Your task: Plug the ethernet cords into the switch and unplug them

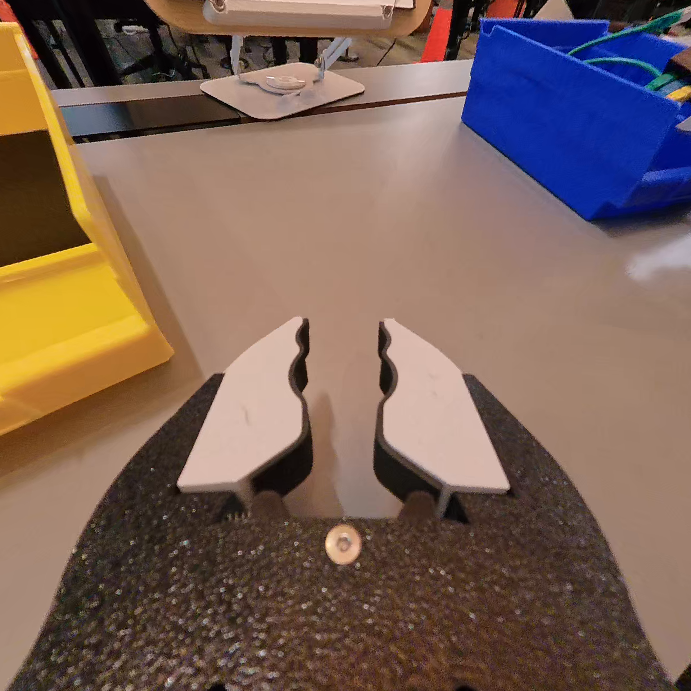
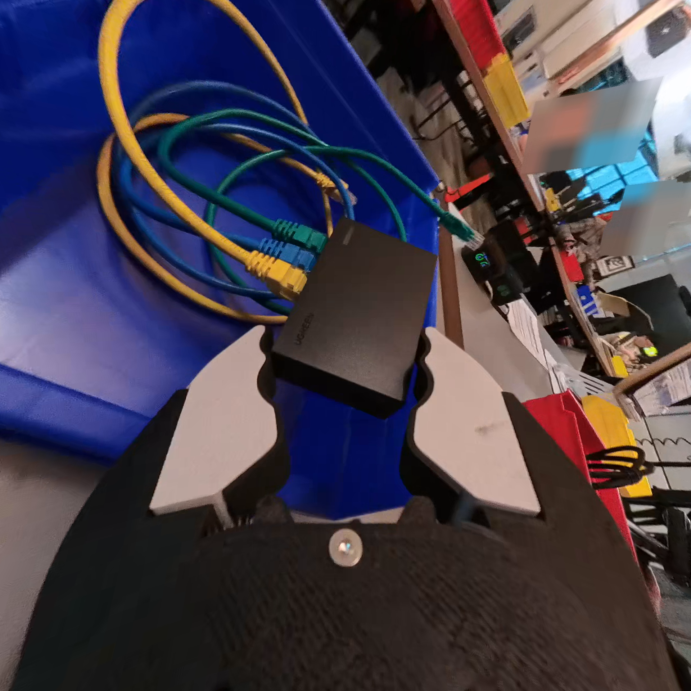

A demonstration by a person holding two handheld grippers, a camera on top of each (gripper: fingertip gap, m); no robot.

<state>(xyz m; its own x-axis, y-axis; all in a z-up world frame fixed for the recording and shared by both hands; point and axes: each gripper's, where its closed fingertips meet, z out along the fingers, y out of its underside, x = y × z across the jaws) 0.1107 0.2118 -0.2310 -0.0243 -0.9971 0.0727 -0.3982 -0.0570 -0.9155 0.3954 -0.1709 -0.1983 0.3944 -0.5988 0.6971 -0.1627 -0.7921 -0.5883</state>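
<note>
In the right wrist view, my right gripper (image 2: 344,344) is shut on the near end of a black switch (image 2: 359,306), held over a blue bin (image 2: 56,261). A green cord (image 2: 299,235), a blue cord (image 2: 288,254) and a yellow cord (image 2: 280,275) are plugged into the switch's left side; their loops trail into the bin. The green cord's free end (image 2: 454,224) hangs past the bin's rim. In the left wrist view, my left gripper (image 1: 344,329) is open and empty above the grey table (image 1: 374,224). The blue bin (image 1: 561,123) stands at the far right.
A yellow bin (image 1: 67,318) stands at the table's left edge. A metal stand base (image 1: 282,89) sits at the far edge of the table. Red and yellow bins (image 2: 583,430) and cluttered shelves lie to the right of the blue bin.
</note>
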